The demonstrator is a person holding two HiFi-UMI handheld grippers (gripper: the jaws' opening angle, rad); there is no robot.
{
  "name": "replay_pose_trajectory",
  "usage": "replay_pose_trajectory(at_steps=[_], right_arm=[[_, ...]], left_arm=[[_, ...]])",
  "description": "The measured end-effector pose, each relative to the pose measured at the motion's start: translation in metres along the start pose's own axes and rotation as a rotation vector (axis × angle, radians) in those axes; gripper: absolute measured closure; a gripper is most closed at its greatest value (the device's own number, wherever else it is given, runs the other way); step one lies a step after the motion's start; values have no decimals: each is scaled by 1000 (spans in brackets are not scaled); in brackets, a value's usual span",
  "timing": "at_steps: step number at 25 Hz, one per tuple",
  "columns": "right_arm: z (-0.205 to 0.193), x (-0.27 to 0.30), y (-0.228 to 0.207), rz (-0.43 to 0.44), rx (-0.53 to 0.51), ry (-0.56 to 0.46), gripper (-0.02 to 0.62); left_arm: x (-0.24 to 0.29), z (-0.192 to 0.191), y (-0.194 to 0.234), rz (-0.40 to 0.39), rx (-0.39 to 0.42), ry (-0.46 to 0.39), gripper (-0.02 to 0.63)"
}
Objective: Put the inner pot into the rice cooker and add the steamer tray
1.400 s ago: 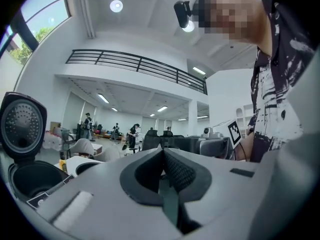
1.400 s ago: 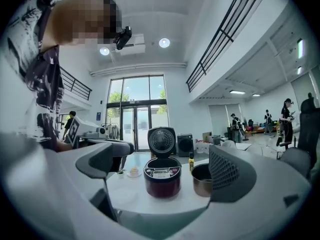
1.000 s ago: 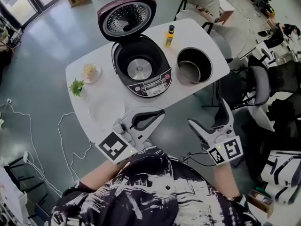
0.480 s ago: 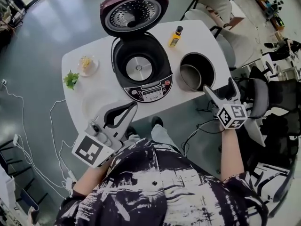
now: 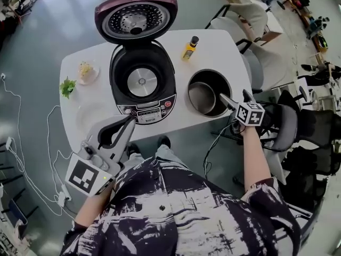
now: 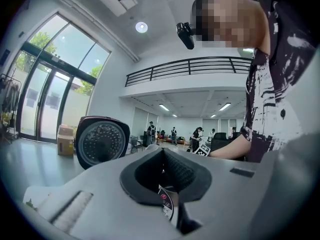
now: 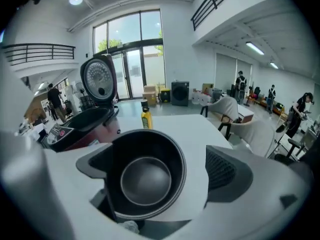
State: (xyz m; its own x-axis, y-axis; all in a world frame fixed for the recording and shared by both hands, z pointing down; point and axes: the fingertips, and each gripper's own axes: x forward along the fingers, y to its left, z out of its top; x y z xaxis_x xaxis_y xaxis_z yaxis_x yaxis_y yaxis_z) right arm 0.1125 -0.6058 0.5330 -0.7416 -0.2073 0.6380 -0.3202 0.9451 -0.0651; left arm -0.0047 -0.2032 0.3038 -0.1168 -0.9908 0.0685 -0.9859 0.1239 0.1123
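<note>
The rice cooker (image 5: pixel 141 84) stands open on the white table (image 5: pixel 218 52), lid (image 5: pixel 136 17) tipped back, its cavity without a pot. The dark inner pot (image 5: pixel 208 92) sits to its right near the table's front edge. My right gripper (image 5: pixel 236 97) is open at the pot's right rim, one jaw over the rim and the other outside it. In the right gripper view the pot (image 7: pixel 147 176) fills the space between the jaws of the right gripper (image 7: pixel 150 159). My left gripper (image 5: pixel 128 122) is shut on nothing, off the front edge below the cooker. A pale round tray (image 5: pixel 88 111) lies at front left.
A yellow bottle (image 5: pixel 189 48) stands behind the pot. A small dish of food (image 5: pixel 85 71) and a green sprig (image 5: pixel 67 86) lie at the table's left. Chairs (image 5: pixel 240 17) crowd the right side. Cables (image 5: pixel 32 159) trail on the floor at left.
My right gripper has moved forward from below the table edge up to the inner pot's rim. The left gripper stays shut near the front edge. The head view has shifted.
</note>
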Motion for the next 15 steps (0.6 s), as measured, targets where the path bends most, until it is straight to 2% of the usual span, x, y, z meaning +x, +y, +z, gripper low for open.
replay_pose_trajectory(at_steps=[3,6,15], right_arm=[[-10,27,-15,38,47,92,43],[-14,49,-25,75,107,142,43],[-48,88,-29,134,147,348,44]], left_arm=[[11,-1,-1,12,-5,7,601],[17,-4,-2,20,-12,14,601],[23,-11,0,47,-27,26,601]])
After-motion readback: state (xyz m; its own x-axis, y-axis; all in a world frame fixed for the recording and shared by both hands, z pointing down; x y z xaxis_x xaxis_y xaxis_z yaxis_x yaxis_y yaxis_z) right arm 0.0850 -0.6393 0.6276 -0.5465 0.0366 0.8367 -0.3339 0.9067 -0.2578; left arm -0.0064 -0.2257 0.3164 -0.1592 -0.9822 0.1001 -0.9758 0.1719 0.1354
